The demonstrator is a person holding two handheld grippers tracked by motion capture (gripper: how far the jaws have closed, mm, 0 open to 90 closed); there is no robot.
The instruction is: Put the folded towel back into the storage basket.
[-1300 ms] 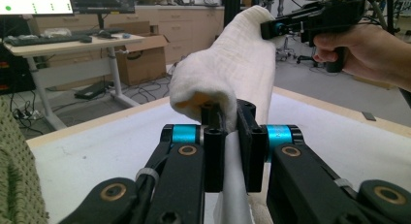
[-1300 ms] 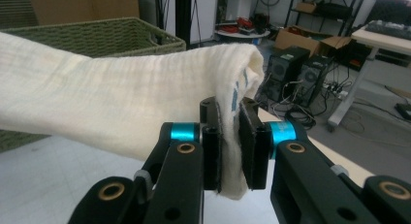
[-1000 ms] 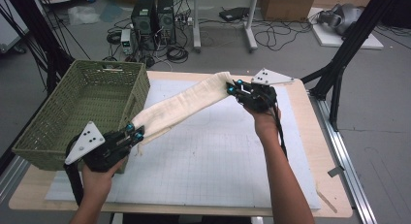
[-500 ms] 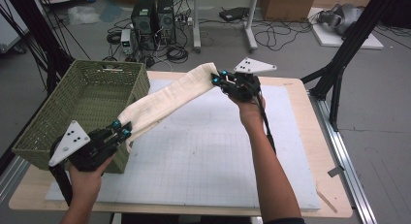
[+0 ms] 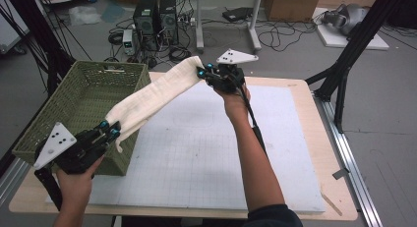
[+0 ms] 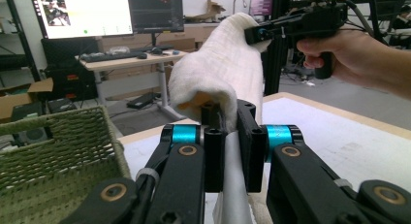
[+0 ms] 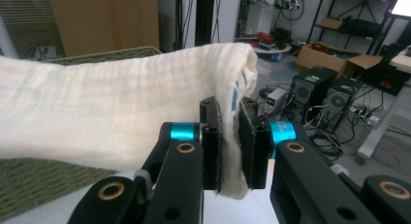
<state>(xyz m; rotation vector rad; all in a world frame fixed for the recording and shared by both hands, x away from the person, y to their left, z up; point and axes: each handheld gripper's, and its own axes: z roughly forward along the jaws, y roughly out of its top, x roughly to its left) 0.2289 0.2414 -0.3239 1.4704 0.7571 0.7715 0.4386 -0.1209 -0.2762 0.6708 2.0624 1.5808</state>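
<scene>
Here the cream towel [image 5: 147, 97] hangs stretched in the air over the green wicker basket's [image 5: 74, 111] right rim, left gripper [image 5: 109, 131] and right gripper [image 5: 202, 72] each clamped on an end; white mat [image 5: 196, 153] lies bare below.

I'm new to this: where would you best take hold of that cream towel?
By its two short ends, one per side. The towel is long and limp; the left gripper and right gripper pinch the opposite ends, jaws shut on cloth, spanning it above the green basket.
</scene>
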